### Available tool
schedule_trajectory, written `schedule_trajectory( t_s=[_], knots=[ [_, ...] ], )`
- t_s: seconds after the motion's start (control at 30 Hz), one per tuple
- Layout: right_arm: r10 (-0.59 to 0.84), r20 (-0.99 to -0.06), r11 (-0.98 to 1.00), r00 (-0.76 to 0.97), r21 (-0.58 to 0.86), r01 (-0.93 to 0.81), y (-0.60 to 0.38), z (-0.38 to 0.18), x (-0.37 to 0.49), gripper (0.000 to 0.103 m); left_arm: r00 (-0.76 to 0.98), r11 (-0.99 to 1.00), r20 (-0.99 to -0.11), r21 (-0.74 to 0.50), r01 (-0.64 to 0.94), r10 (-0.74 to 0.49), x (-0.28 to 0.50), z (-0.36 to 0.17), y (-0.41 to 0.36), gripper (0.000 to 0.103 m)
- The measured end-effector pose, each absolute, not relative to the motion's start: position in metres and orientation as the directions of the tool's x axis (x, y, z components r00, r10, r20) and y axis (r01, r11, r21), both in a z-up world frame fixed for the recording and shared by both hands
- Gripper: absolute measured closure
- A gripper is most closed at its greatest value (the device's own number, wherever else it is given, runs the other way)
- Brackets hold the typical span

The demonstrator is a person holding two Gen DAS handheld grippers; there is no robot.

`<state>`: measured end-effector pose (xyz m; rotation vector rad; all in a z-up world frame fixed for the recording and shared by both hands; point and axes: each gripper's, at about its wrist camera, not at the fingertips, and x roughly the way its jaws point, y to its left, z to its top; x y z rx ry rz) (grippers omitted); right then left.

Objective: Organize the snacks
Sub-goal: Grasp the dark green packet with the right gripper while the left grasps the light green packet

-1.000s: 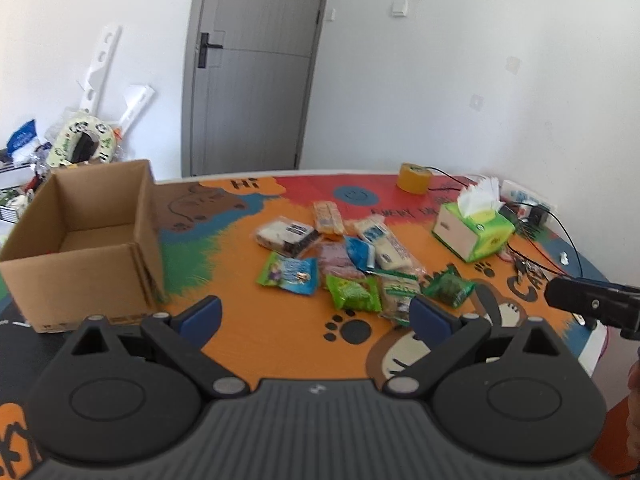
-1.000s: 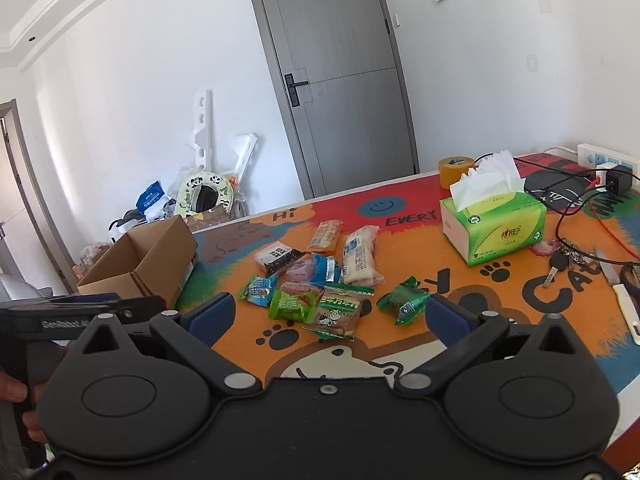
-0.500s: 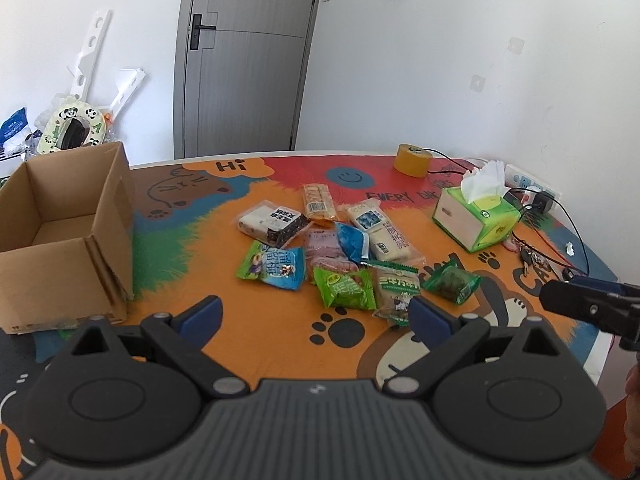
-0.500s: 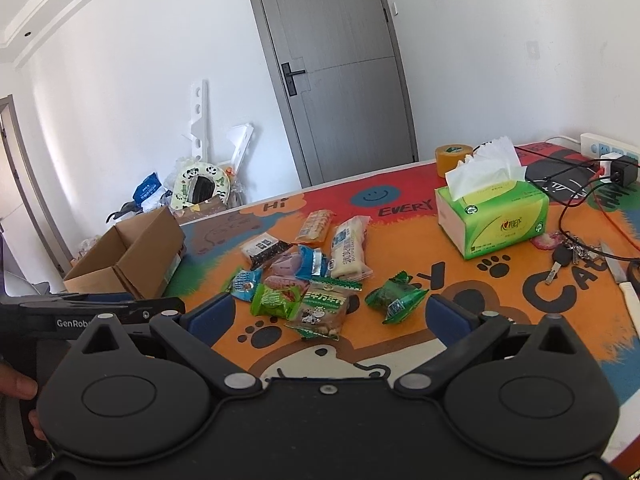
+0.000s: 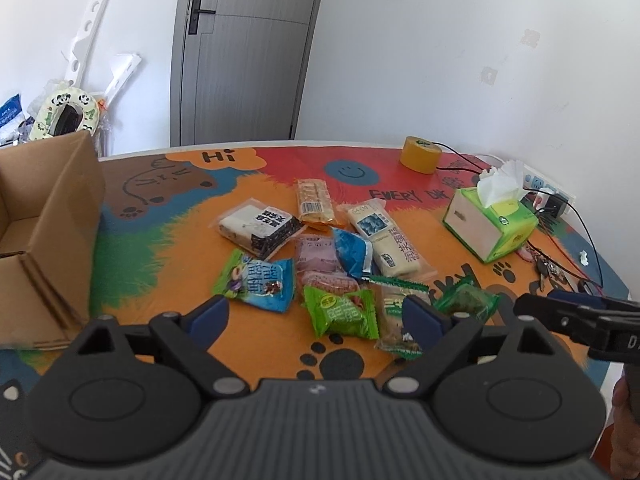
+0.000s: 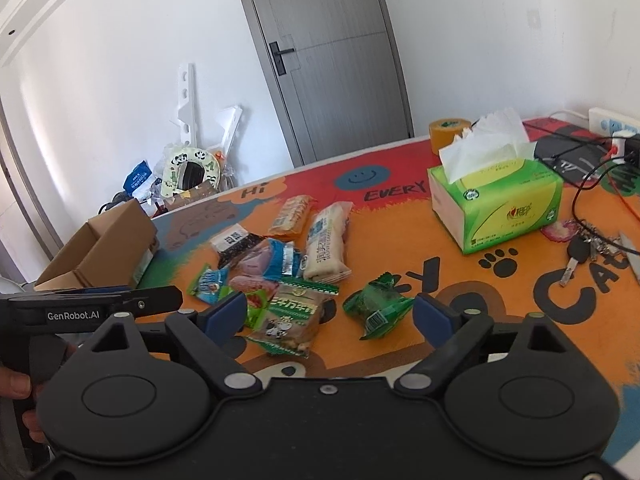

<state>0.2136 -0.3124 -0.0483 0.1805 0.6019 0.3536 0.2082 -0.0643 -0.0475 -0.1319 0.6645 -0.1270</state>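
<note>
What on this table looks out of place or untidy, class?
The snack packets lie in a loose, overlapping heap mid-table, none in the open cardboard box at the left. Keys and trailing cables clutter the right side beyond the tissue box. Nothing looks spilled or torn.

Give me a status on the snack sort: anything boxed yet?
Done: nothing visible. What shows of the cardboard box interior looks bare. In hand: nothing; the left gripper and right gripper are both open, above the near edge of the snack pile. Left: every packet seen lies on the table mat, including the dark green packet apart from the cluster.
</note>
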Motion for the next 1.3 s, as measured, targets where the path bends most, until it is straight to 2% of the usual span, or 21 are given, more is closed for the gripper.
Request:
schedule_trajectory(
  t_s=[0.17,0.57,0.8,0.9,0.93,1.0,1.03,1.1,1.17,1.2,1.3],
  knots=[
    [0.361,-0.552,0.931,0.751,0.262,-0.255,-0.313,-0.061,0.233,0.018,0.750,0.983,-0.640,-0.163,0.078,-0.166,0.228,-0.060,-0.070,0.018],
    [0.338,-0.587,0.938,0.736,0.268,-0.218,-0.322,-0.081,0.271,0.018,0.688,0.981,-0.702,-0.167,0.095,-0.186,0.264,-0.092,-0.090,0.031],
    [0.330,-0.603,0.942,0.726,0.262,-0.211,-0.321,-0.090,0.283,0.022,0.700,0.981,-0.689,-0.164,0.103,-0.188,0.268,-0.096,-0.096,0.032],
    [0.321,-0.609,0.946,0.725,0.248,-0.210,-0.317,-0.093,0.284,0.024,0.704,0.977,-0.680,-0.181,0.112,-0.207,0.267,-0.097,-0.095,0.037],
    [0.320,-0.611,0.946,0.724,0.248,-0.209,-0.316,-0.094,0.285,0.026,0.705,0.977,-0.679,-0.183,0.110,-0.206,0.267,-0.097,-0.095,0.043],
    [0.317,-0.617,0.947,0.720,0.250,-0.202,-0.314,-0.098,0.286,0.032,0.706,0.979,-0.679,-0.171,0.113,-0.200,0.267,-0.098,-0.094,0.047],
    [0.316,-0.622,0.947,0.716,0.250,-0.201,-0.313,-0.100,0.286,0.039,0.706,0.978,-0.679,-0.176,0.110,-0.202,0.266,-0.098,-0.093,0.049],
    [0.308,-0.621,0.950,0.721,0.239,-0.200,-0.311,-0.104,0.285,0.046,0.711,0.973,-0.668,-0.202,0.111,-0.219,0.264,-0.099,-0.088,0.053],
    [0.284,-0.621,0.958,0.730,0.207,-0.197,-0.308,-0.104,0.280,0.058,0.718,0.971,-0.659,-0.216,0.102,-0.222,0.262,-0.097,-0.084,0.067],
    [0.285,-0.622,0.958,0.730,0.208,-0.196,-0.309,-0.104,0.279,0.065,0.721,0.971,-0.656,-0.219,0.099,-0.222,0.261,-0.096,-0.082,0.069],
    [0.304,-0.622,0.951,0.721,0.236,-0.197,-0.312,-0.103,0.273,0.068,0.727,0.971,-0.649,-0.216,0.104,-0.222,0.258,-0.091,-0.080,0.075]
  ],
)
